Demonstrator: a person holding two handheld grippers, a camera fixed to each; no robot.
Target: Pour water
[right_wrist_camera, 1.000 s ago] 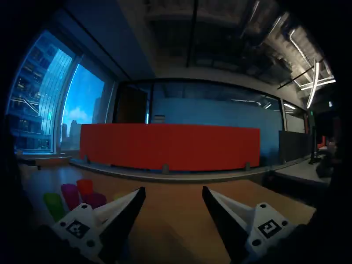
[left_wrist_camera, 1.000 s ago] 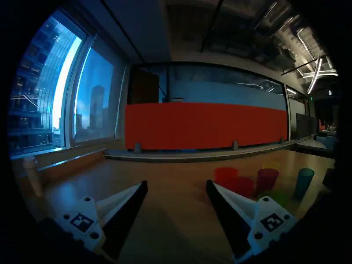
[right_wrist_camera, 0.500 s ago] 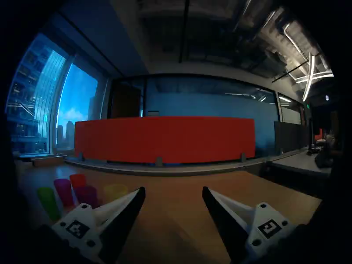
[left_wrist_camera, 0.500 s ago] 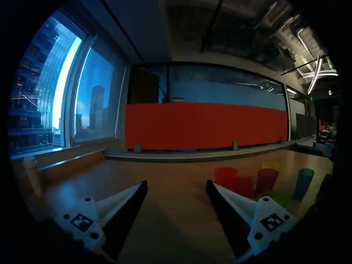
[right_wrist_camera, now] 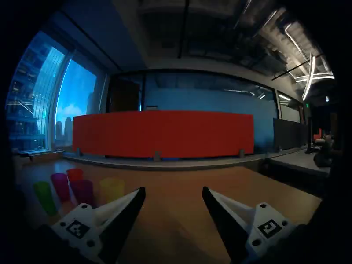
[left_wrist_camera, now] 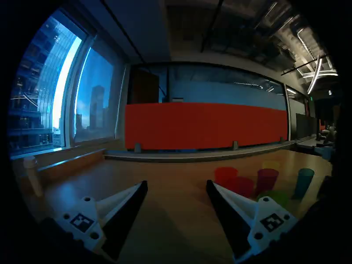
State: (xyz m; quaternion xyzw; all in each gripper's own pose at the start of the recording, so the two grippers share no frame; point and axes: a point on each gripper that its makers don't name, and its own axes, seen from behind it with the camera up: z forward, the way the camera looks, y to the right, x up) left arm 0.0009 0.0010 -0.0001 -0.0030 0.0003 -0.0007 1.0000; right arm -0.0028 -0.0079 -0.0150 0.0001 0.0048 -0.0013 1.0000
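Left gripper view is showing the left gripper (left_wrist_camera: pixel 176 183) hanging wide open, empty, over the wooden table (left_wrist_camera: pixel 176 229); coloured cups (left_wrist_camera: pixel 259 180) are standing clustered ahead to its right. The right gripper (right_wrist_camera: pixel 173 189) is gaping empty too.

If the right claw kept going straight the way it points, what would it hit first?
Nothing nearby: the right claw faces bare wooden tabletop, with the coloured plastic cups off to its left. Farther on stands the red divider panel, though depth is unclear.
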